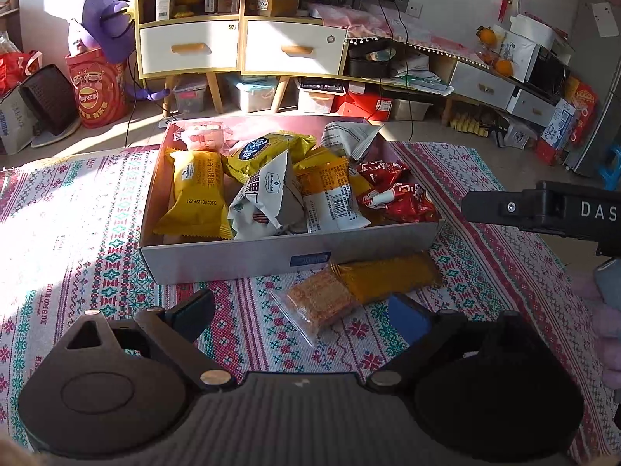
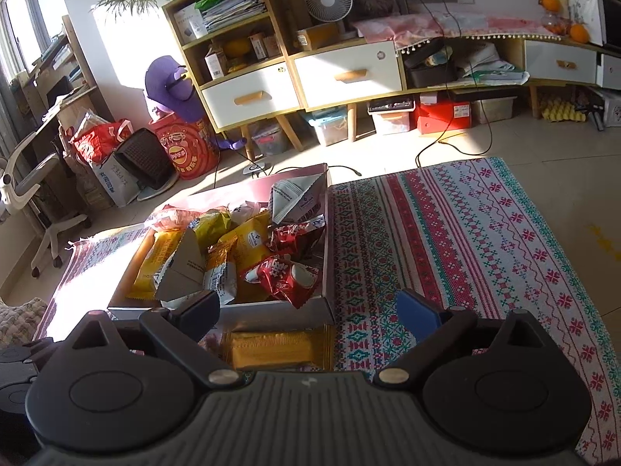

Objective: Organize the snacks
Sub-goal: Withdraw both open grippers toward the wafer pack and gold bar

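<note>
Most of the task appears to be done: in the left wrist view, a shallow cardboard box [image 1: 233, 260] sits in the middle of the frame on a patterned cloth [image 1: 77, 233], and it is already filled with snacks, among them a yellow packet [image 1: 196, 198] at the left, a white packet [image 1: 268, 198] in the centre and red packets [image 1: 396, 194] at the right. One snack is left outside: an orange-wrapped biscuit bar [image 1: 349, 291] is seen lying on the cloth just below the box's front wall, touching or nearly touching it, with its clear end showing the biscuit. The left gripper [image 1: 302, 314] is held low in the frame with its fingers wide apart and nothing between them, the bar lying just beyond their tips. In the right wrist view the right gripper [image 2: 310, 314] is likewise spread and empty, with the same bar [image 2: 275, 349] at lower centre. Judged from this, the last bar remains to be placed in the box.
</note>
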Demonstrator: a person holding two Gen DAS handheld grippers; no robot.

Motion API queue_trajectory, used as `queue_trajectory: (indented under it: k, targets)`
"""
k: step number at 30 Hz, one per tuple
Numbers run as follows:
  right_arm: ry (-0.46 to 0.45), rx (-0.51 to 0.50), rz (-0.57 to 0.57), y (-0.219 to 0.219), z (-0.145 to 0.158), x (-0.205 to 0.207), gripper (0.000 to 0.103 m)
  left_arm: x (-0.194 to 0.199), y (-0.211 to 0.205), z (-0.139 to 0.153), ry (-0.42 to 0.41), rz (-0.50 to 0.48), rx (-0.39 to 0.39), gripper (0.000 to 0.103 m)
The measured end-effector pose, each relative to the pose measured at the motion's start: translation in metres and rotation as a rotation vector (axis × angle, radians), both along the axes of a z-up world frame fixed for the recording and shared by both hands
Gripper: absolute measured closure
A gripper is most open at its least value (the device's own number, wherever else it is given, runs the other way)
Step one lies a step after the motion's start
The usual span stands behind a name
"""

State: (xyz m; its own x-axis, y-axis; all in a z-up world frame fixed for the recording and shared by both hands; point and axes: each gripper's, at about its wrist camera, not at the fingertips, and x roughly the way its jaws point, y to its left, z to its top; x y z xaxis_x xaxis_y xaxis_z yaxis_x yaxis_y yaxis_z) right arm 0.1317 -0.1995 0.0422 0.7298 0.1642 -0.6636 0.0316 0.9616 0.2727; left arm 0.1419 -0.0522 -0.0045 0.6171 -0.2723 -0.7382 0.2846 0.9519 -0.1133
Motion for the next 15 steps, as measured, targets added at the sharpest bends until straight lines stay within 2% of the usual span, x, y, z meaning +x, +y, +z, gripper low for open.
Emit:
queue_trajectory:
  k: [7, 15]
  targets:
    - [0.022, -0.059, 0.011, 0.003, -0.012, -0.015, 0.002, -0.007, 0.007, -0.017, 0.093, 0.068, -0.016, 0.004]
    - [0.093, -0.181, 0.010, 0.000, -0.035, -0.023, 0.002, -0.012, -0.004, -0.025, 0.080, 0.122, -0.001, 0.004]
